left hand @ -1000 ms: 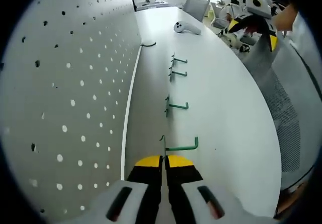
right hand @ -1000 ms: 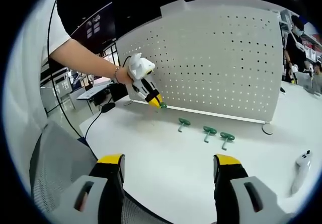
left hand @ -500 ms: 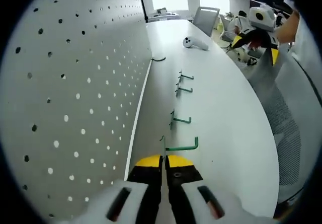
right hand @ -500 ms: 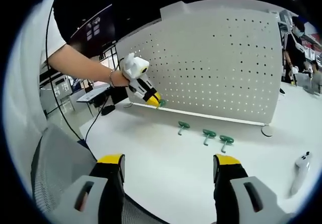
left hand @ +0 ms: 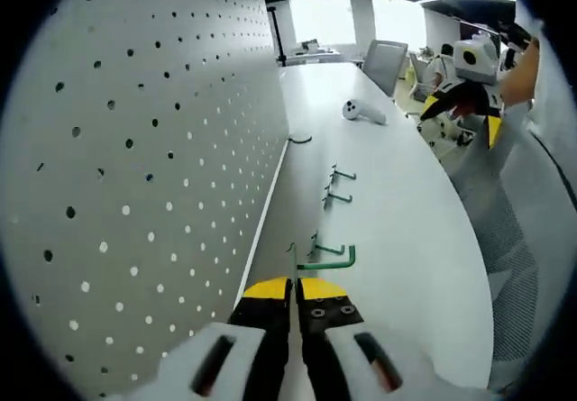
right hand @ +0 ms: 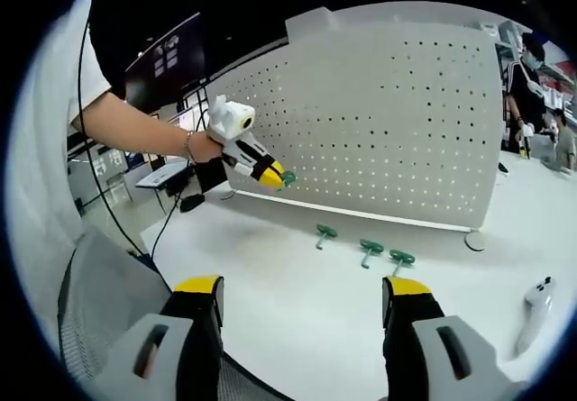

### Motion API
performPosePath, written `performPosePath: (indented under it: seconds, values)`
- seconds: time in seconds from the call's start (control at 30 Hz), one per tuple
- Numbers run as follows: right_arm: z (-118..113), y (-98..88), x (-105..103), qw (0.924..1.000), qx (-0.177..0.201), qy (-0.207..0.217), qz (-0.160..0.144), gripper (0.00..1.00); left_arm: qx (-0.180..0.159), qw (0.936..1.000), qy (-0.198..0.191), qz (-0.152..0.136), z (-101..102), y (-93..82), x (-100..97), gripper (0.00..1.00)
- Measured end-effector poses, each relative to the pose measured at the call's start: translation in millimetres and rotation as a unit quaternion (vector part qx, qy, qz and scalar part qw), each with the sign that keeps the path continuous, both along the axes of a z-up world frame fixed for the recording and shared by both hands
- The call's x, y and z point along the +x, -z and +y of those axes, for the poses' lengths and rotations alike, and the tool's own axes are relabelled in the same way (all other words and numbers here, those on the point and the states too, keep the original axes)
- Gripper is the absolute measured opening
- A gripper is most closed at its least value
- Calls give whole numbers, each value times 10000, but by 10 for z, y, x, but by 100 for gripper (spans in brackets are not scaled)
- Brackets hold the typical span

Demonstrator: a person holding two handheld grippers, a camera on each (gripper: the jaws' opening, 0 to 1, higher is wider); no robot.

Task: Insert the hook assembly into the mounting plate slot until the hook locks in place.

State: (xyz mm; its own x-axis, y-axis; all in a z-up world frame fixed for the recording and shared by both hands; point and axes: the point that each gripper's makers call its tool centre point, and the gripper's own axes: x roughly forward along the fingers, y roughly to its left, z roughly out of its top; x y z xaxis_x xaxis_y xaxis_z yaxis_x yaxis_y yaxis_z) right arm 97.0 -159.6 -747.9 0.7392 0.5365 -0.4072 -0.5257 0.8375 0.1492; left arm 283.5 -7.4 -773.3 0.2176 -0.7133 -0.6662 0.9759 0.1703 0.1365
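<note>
Jaws of the left gripper [left hand: 295, 295] are pressed together on the plate end of a green hook [left hand: 320, 260], so the hook stands up just above the yellow tips and its arm points to the right in the left gripper view. Seen from the right gripper view, this same gripper [right hand: 270, 175] is lifted off the surface and held by a hand [right hand: 200, 144], with the green hook [right hand: 288, 177] very close to the front of the white pegboard [right hand: 397, 122]; whether the hook touches a hole I cannot tell.

Jaws of the right gripper [right hand: 304, 306] stand wide apart and hold nothing. In the left gripper view this gripper [left hand: 464, 90] hangs in the air at the far right, well apart from the pegboard [left hand: 135, 158].

On the white surface [right hand: 306, 284], 3 more green hooks [right hand: 362, 247] lie in a row just in front of the lower edge of the pegboard. In the left gripper view the same hooks [left hand: 335, 189] lie in a line beyond the held one. A white controller [right hand: 532, 304] lies farther to the right on the surface, and in the left gripper view it [left hand: 362, 110] is behind the hooks. An office chair [left hand: 386, 62] stands at the far end of the surface.
</note>
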Motion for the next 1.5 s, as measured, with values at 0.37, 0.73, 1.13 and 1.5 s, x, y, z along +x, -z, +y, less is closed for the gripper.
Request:
performPosePath:
  seconds: [0.37,0.73,1.13,1.5]
  values:
    - [16,-91,22,10000,44,-18,-83,70,-538,9980,-331,17,-27,-160,-57,2]
    - [47,-221,92,9996,163,9,-227,70,-1049,9929,-560,-7,-60,-334,-184,2]
    - [56,-322,116,9991,186,9,-378,68,-1756,9789,-1044,-81,-10,-602,-240,2]
    - [114,-456,134,9980,228,-56,-589,68,-2234,9656,-1332,-87,39,-766,-388,2]
